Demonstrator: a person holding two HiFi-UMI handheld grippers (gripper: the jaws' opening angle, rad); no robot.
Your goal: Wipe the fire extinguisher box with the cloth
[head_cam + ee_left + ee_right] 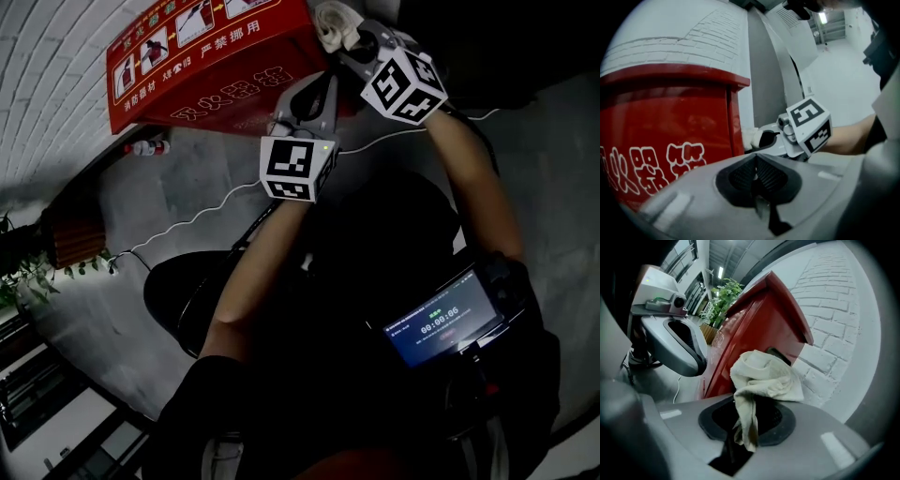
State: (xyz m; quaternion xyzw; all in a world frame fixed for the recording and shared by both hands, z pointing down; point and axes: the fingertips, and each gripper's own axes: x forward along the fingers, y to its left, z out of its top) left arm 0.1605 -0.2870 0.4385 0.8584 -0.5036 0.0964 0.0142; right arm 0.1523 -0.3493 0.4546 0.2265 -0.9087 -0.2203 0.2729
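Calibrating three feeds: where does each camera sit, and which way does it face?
Head view: on the head, looking down at fire extinguisher box, forearms, left gripper, right gripper.
Left gripper view: on left gripper, facing box front; own jaws shut.
Right gripper view: on right gripper, facing box edge; jaws clamp cloth.
Shared: the box; each gripper view shows the other gripper.

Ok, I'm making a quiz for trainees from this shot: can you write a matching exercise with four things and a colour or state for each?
Things:
1. cloth
2. fire extinguisher box
3. left gripper
4. plant

Descriptions:
A. red
B. shut, with nothing in it
C. green
D. clamped in the right gripper

Pairs: 1-D, 2-A, 3-B, 4-C
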